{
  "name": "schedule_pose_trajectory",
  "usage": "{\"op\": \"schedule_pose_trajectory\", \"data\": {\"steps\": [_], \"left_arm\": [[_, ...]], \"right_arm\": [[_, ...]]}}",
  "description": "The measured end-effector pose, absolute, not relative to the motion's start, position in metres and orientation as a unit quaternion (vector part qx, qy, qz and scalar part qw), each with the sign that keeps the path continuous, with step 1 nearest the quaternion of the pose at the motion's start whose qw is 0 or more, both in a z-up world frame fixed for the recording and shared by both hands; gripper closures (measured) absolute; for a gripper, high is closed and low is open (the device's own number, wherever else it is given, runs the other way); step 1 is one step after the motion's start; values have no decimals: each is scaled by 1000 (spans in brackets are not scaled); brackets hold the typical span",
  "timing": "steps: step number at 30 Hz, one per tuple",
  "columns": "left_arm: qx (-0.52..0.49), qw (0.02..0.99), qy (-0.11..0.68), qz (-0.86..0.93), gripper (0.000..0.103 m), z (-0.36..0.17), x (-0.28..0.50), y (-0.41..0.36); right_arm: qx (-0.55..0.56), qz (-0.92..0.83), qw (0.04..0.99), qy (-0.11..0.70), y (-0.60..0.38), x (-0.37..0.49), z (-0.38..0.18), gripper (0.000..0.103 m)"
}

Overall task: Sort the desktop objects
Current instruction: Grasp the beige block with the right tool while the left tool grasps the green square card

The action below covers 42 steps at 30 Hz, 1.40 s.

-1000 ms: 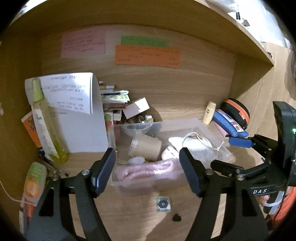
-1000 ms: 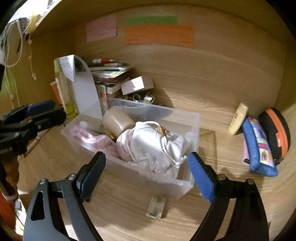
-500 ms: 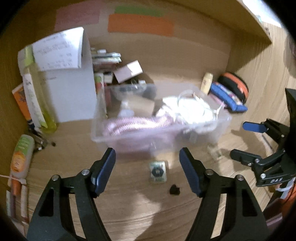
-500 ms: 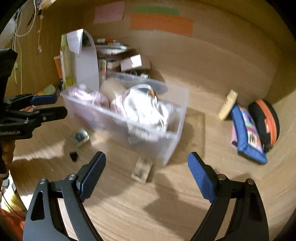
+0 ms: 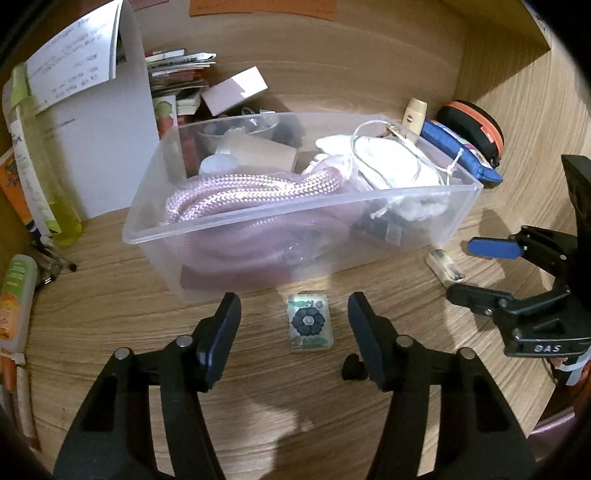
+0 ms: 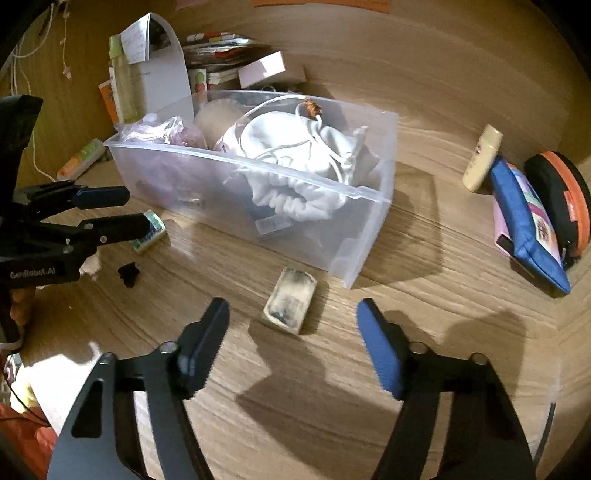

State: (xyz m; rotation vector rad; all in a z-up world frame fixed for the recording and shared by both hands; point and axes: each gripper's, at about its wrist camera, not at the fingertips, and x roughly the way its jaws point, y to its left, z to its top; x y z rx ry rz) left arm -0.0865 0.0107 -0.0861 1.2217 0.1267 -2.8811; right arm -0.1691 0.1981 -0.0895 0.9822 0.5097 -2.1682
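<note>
Left claw (image 5: 293, 332), jaws just narrowing yet still open, straddles a flower-printed tile (image 5: 309, 322) lying lengthwise on the bench (image 5: 110, 314). Right claw (image 6: 293, 332), likewise narrowing, approaches a smudged eraser (image 6: 291, 300) just ahead.

A home study nook is suggested by a wooden desk (image 5: 110, 295) enclosed by wood-panelled walls, an orange sticky note (image 5: 262, 7) stuck on the far wall, stacked booklets (image 5: 177, 74) at far left, and a clear storage bin (image 5: 295, 229) filled with household oddments.
</note>
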Motion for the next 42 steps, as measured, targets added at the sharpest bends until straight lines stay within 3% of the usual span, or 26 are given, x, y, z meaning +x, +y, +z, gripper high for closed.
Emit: {"op": "schedule_pose_trajectory", "data": {"steps": [4,14,21,29,42], "left_arm": [[399,-4,36,-916,54,-89,-90,14],[428,-21,47,-902,60,-98,-103,12],[427,-44,49,-902,73,-98,-103,14],[426,-45,45,-903,79,-97,-101,19],[352,-1,51,-935,79,-57,-69,16]], "right_arm": [[393,-824,356,198,193,-177,-96,54],[409,-814,369,182,197,-189,-99,57],[397,-819,369,186,194,-190,-99,80],[406,-814,383,158,196,-189,-96,81],[368,-829,410,99,211,-170,-54,81]]}}
